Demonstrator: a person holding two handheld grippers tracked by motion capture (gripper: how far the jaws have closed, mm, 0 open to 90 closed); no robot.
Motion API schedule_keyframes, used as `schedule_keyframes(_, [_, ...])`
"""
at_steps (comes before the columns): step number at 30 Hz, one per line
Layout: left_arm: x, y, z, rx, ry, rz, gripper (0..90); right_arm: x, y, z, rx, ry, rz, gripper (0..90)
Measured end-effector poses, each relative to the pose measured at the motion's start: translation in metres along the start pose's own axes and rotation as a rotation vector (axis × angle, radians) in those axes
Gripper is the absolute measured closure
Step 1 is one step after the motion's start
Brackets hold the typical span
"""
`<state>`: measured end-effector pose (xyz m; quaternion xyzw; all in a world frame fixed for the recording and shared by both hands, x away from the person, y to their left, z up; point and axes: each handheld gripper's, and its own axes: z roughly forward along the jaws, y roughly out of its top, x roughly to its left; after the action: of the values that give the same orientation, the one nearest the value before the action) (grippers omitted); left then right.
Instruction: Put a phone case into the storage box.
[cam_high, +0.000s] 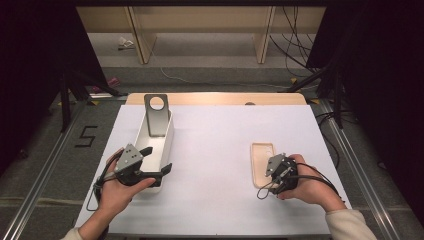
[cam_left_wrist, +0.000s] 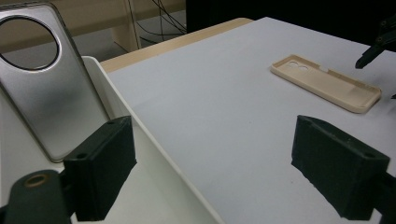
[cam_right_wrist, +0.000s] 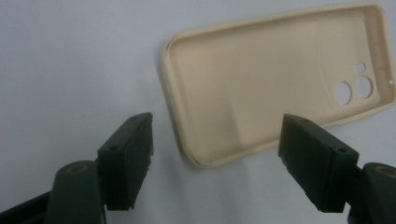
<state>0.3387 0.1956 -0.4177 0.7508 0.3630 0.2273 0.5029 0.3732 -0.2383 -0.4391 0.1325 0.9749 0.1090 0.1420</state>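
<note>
With right gripper (cam_right_wrist: 217, 161) spread over it, beige phone case (cam_right_wrist: 275, 88) lies hollow-up, free on white table (cam_high: 215, 150).
Looks light, flexible, thin-walled; I'd pinch one long rim. Left gripper (cam_left_wrist: 212, 168) spread, straddling tray wall (cam_left_wrist: 140, 130).

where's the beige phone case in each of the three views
High view: the beige phone case lies right of centre on the white table top, beside the right hand-held gripper.
Left gripper view: upper right, flat on the white top.
Right gripper view: upper centre to right, open side up, camera holes at right.
Shared landmark: the white table top under the case.
</note>
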Motion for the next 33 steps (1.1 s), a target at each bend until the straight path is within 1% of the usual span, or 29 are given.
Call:
schedule_keyframes(2, [0.0, 0.0, 0.0, 0.002, -0.001, -0.001, 13.2, -0.001, 0.003, 0.001, 0.024, 0.0, -0.027, 29.5])
schedule_keyframes(3, [0.0, 0.0, 0.001, 0.003, -0.002, 0.0, 13.2, -0.001, 0.004, 0.002, 0.034, 0.0, -0.027, 29.7])
schedule_keyframes(6, [-0.001, 0.0, 0.001, 0.002, -0.004, 0.004, 13.2, -0.001, 0.008, 0.005, 0.055, 0.001, -0.056, 31.3])
schedule_keyframes(9, [-0.001, 0.0, 0.001, 0.002, -0.005, 0.003, 13.2, -0.001, 0.012, 0.008, 0.091, 0.001, -0.077, 33.1])
schedule_keyframes(12, [-0.001, -0.001, 0.001, 0.005, -0.007, 0.003, 13.2, -0.001, 0.016, 0.011, 0.104, 0.014, -0.087, 35.4])
schedule_keyframes(15, [-0.001, -0.001, 0.002, 0.005, -0.008, 0.003, 13.1, -0.001, 0.02, 0.013, 0.126, 0.012, -0.1, 36.5])
schedule_keyframes(16, [-0.001, -0.001, 0.002, 0.006, -0.009, 0.004, 13.1, -0.001, 0.021, 0.014, 0.135, 0.013, -0.112, 36.7])
schedule_keyframes(21, [-0.001, -0.001, 0.002, 0.007, -0.009, 0.006, 13.1, 0.0, 0.026, 0.016, 0.147, 0.016, -0.127, 38.6])
schedule_keyframes(26, [-0.002, -0.001, 0.002, 0.007, -0.01, 0.006, 13.0, -0.001, 0.031, 0.019, 0.171, 0.02, -0.148, 42.0])
schedule_keyframes(27, [-0.002, -0.001, 0.002, 0.007, -0.01, 0.006, 13.1, -0.001, 0.032, 0.019, 0.173, 0.026, -0.15, 42.8])
schedule_keyframes(28, [-0.002, -0.001, 0.002, 0.006, -0.009, 0.005, 13.0, -0.001, 0.032, 0.02, 0.174, 0.031, -0.146, 43.7])
schedule_keyframes(29, [-0.002, -0.001, 0.002, 0.006, -0.009, 0.004, 13.1, -0.001, 0.033, 0.02, 0.17, 0.03, -0.153, 45.3])
schedule_keyframes(33, [-0.002, -0.001, 0.002, 0.007, -0.009, 0.006, 13.1, 0.0, 0.033, 0.022, 0.19, 0.051, -0.16, 52.8])
